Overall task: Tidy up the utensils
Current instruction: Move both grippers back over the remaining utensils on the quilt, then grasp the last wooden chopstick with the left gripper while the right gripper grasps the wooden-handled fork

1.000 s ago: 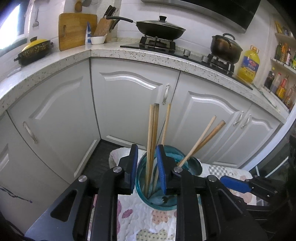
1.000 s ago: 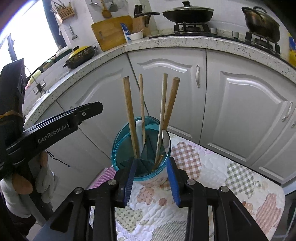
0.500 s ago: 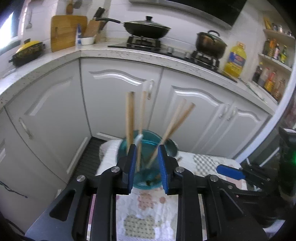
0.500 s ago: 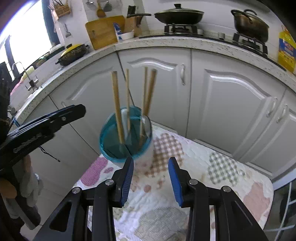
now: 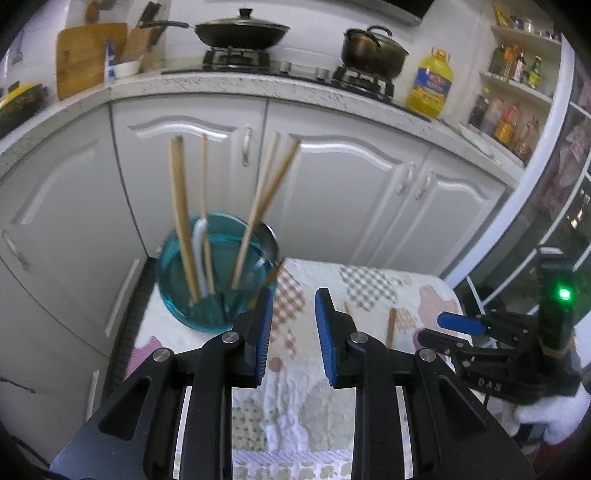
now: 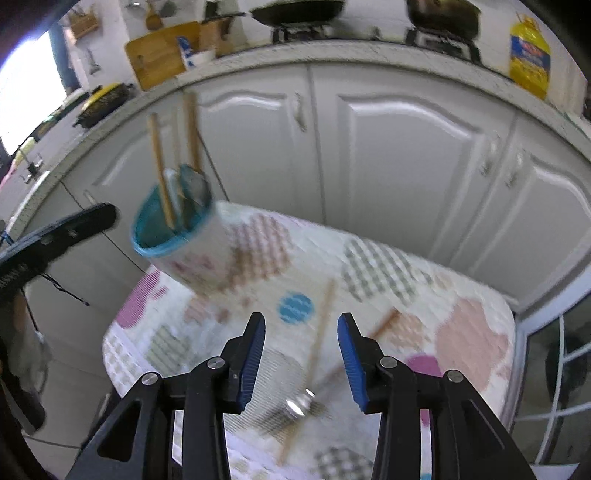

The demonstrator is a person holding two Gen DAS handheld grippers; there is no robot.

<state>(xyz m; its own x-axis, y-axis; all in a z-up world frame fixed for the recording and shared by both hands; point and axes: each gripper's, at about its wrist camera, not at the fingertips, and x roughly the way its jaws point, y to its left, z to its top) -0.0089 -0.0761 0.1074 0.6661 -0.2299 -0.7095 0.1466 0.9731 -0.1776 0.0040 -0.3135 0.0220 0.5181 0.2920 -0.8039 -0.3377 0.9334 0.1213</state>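
Note:
A teal utensil holder [image 5: 207, 273] stands at the far left of the quilted cloth [image 5: 295, 398] with several wooden chopsticks [image 5: 181, 218] and a white spoon upright in it. My left gripper [image 5: 293, 306] hangs open just right of the holder, with nothing between its pads. In the right wrist view the holder [image 6: 177, 229] is up left. My right gripper [image 6: 301, 325] is above a loose chopstick [image 6: 321, 325] lying on the cloth; its jaws are opening and hold nothing. A second chopstick [image 6: 384, 321] and a blurred metal utensil [image 6: 299, 404] lie nearby.
White cabinet doors [image 5: 351, 192] close off the far side of the table. The counter above carries a wok [image 5: 240, 31], a pot [image 5: 373, 48] and a yellow oil bottle [image 5: 434, 81]. The cloth's right edge [image 6: 513, 325] ends by a glass door.
Both grippers have drawn back from the holder and shifted right over the cloth. The left jaws, earlier around chopsticks in the holder, now stand wider and clear of them. The right jaws have widened.

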